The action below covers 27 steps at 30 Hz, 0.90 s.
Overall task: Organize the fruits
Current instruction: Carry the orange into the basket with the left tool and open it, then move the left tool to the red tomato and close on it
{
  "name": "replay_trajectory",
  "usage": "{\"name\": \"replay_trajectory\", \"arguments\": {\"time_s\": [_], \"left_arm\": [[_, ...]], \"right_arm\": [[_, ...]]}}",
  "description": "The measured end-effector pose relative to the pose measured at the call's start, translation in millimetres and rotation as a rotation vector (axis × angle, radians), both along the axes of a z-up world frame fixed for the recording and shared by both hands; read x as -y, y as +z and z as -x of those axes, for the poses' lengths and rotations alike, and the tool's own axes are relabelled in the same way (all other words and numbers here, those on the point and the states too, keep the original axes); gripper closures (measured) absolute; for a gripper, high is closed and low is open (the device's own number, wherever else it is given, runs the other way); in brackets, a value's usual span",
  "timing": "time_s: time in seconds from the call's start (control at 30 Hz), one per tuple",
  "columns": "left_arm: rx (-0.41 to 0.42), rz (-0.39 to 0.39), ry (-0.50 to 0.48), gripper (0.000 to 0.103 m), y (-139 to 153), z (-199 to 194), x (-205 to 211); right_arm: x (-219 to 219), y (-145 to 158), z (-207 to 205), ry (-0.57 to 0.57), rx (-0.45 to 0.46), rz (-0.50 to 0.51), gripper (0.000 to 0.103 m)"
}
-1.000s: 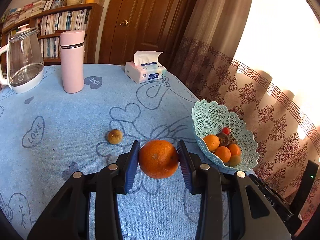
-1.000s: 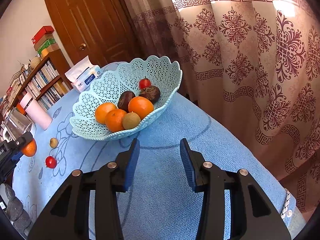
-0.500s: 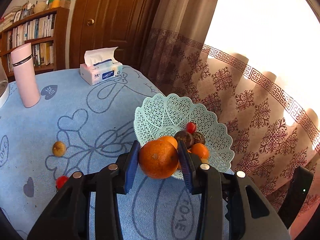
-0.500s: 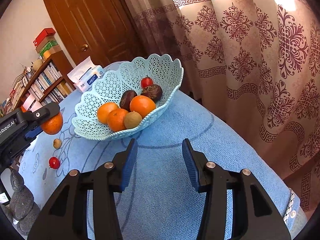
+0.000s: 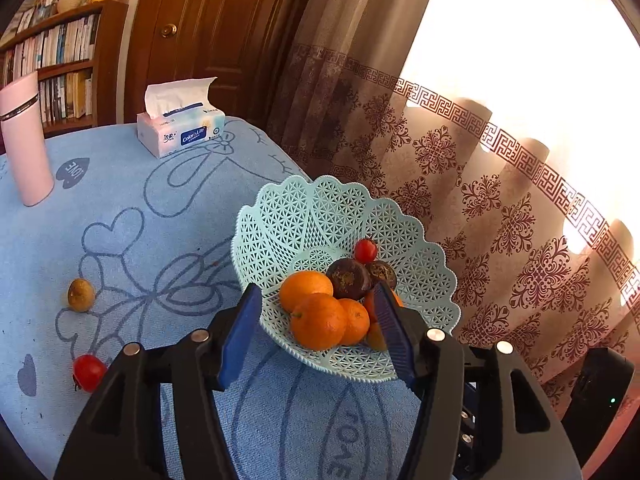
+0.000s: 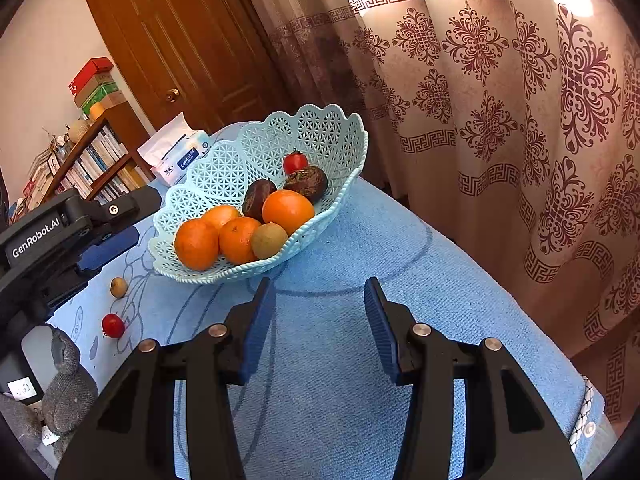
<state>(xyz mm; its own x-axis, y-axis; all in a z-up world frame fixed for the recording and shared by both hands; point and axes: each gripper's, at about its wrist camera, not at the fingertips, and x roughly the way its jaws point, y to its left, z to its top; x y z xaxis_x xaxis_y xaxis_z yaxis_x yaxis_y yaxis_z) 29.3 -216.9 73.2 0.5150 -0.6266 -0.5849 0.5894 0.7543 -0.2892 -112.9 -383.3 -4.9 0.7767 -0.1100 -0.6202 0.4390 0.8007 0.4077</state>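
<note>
- Our left gripper [image 5: 316,334] has just been spreading its jaws; they stand apart over the near rim of the basket, and no pad presses on anything.
- The orange [image 5: 318,322] we see between those blue pads lies in the basket, at its near edge, touching two other oranges beside it.
- Our right gripper [image 6: 320,326] hangs with its jaws apart and nothing between them, only bare blue tablecloth [image 6: 360,260] under them, just short of the basket.
- The basket [image 5: 312,216], a pale green lattice bowl with a scalloped rim, sits near the table edge by the curtain [image 5: 500,208].
- In the right wrist view we count four oranges in the basket [image 6: 320,136], a brownish kiwi-like fruit [image 6: 269,241] at the front, two dark purple fruits [image 6: 306,182] behind, and a small red tomato [image 6: 295,163] at the back.
- Still on the cloth, well apart from the basket, lie a small brown fruit [image 5: 81,295] and a red tomato [image 5: 89,372], near each other.
- Further out stand a tissue pack [image 5: 180,128] and a pink flask [image 5: 26,148], both upright.
- Beyond the table we see a bookshelf [image 5: 60,52] and a brown door [image 5: 208,28].
- From the right wrist view the left gripper [image 6: 108,248] reaches toward the basket's left side.
</note>
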Motion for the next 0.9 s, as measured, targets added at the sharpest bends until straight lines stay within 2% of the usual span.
{"name": "replay_trajectory", "arguments": {"time_s": [0.17,0.23,0.33,0.43,0.9], "left_arm": [[0.008,0.027,0.032,0.043,9.2,-2.3,-16.7],[0.007,0.033,0.051,0.035,10.9,-3.7,-24.5],[0.005,0.038,0.085,0.033,12.4,-6.4,-37.4],[-0.01,0.048,0.122,0.026,12.4,-9.8,-52.5],[-0.059,0.059,0.303,0.025,0.4,-20.2,-134.4]], "right_arm": [[0.1,-0.1,-0.1,-0.001,-0.002,-0.001,0.055],[0.3,-0.2,-0.3,-0.002,-0.004,0.0,0.055],[0.9,-0.4,-0.6,-0.004,-0.008,0.001,0.055],[1.0,-0.8,-1.1,-0.005,-0.012,0.004,0.055],[-0.6,-1.5,-2.8,-0.011,-0.032,0.019,0.055]]}}
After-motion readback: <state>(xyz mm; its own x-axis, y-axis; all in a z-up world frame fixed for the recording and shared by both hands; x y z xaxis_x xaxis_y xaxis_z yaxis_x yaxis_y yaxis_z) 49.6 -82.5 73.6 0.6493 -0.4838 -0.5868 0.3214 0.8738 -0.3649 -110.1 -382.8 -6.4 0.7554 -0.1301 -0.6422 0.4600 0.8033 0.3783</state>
